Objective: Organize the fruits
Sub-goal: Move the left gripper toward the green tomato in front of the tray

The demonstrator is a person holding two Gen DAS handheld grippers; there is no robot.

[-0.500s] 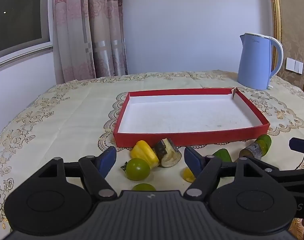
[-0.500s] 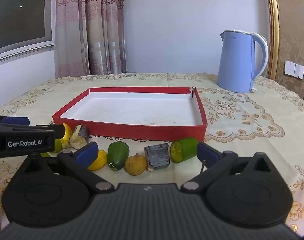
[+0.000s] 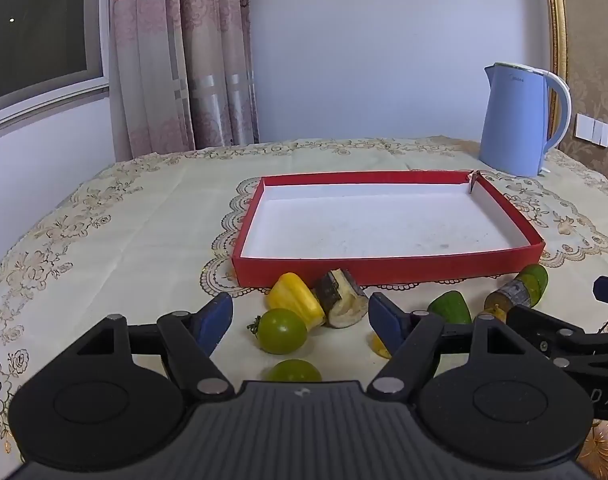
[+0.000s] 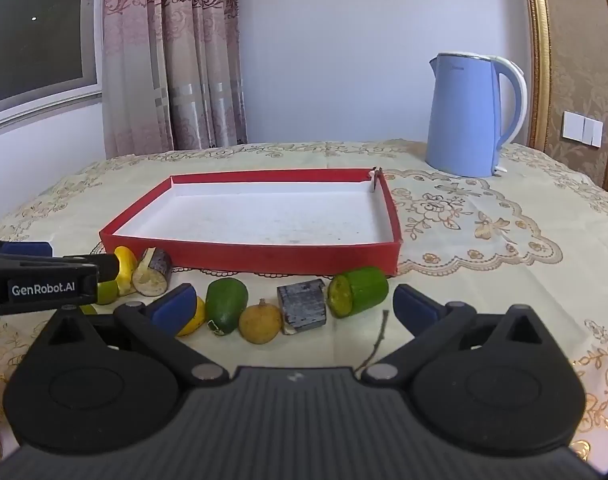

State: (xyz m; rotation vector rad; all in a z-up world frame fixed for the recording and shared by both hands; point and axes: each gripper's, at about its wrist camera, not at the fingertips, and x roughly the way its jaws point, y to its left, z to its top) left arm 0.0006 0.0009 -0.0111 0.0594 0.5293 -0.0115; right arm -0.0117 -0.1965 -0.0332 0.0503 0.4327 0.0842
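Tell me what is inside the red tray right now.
The red tray holds no fruit; only its bare white floor with a few faint marks shows. A small dark bit sits at its far right corner. The near wall hides a thin strip of floor.

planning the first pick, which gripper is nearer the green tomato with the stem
Left. The green tomato lies on the cloth right between the open fingers of the left gripper. The right gripper is off to the tomato's right, facing the green and dark pieces.
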